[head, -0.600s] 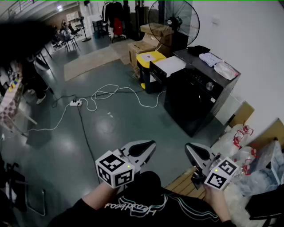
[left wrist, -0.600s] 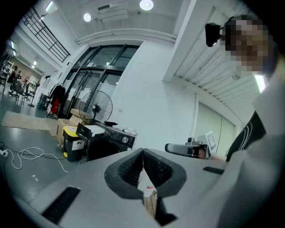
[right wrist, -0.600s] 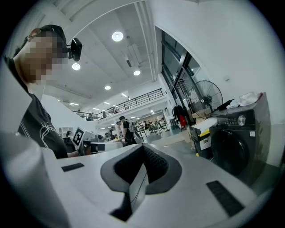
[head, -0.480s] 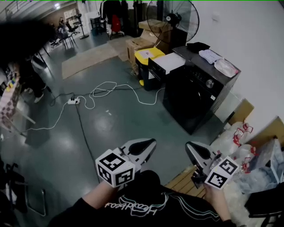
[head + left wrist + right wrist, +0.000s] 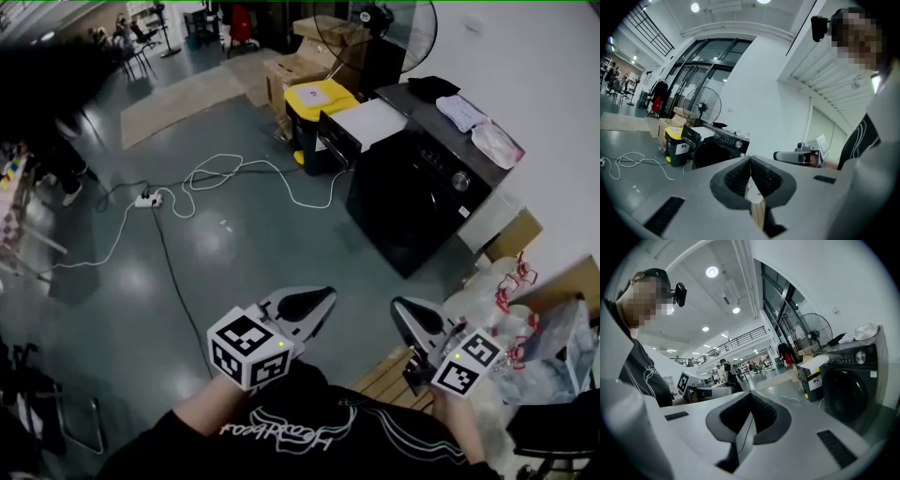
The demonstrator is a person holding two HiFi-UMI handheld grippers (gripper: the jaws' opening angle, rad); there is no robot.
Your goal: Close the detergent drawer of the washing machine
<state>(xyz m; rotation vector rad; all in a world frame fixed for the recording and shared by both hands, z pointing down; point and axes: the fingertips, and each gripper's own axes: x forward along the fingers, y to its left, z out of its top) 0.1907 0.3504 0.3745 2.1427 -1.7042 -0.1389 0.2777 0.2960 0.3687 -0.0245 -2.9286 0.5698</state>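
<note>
The black washing machine (image 5: 417, 202) stands on the floor ahead and to the right, well out of reach. Its detergent drawer (image 5: 361, 131), white on top with a black front, sticks out at the machine's far left corner. The same machine (image 5: 719, 143) and drawer (image 5: 691, 136) show in the left gripper view, and the machine (image 5: 848, 385) also in the right gripper view. My left gripper (image 5: 312, 305) and right gripper (image 5: 411, 317) hover side by side near my chest. Both are shut with nothing between the pads (image 5: 740, 176).
A white cable and power strip (image 5: 145, 199) trail across the floor. A yellow-lidded bin (image 5: 322, 98), cardboard boxes (image 5: 291, 70) and a standing fan (image 5: 375, 19) crowd the drawer side. Cloths (image 5: 469, 112) lie on the machine. Plastic bags (image 5: 502, 300) and a wooden pallet (image 5: 389, 380) sit at my right.
The head view has shifted slightly, so the machine sits a little lower and nearer the right. Both grippers stay shut and keep nearly the same place.
</note>
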